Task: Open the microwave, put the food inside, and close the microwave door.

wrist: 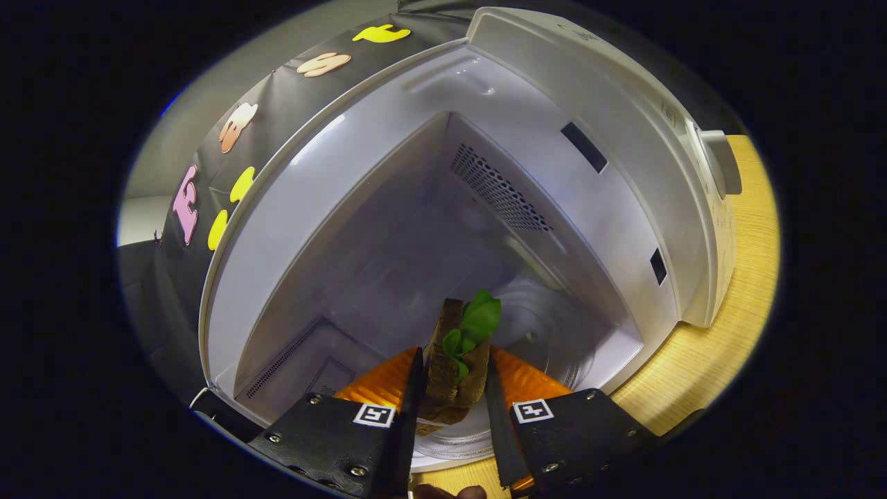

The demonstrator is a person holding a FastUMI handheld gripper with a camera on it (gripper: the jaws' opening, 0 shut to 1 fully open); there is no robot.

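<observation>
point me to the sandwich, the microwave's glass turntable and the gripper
sandwich [454,367]: gripper view, on the brown bread between the fingers.
turntable [540,326]: gripper view, on the bare glass beyond the sandwich, inside the open microwave [624,159].
gripper [452,388]: gripper view, midway between the fingertips, both pressing the sandwich.

Brown sandwich [454,367] with green leaf, upright before open white microwave [624,159].

The sandwich [454,364], pinched between the hand-held gripper [452,388] fingers, sits at the open microwave [554,173] mouth on the table [734,333].
</observation>
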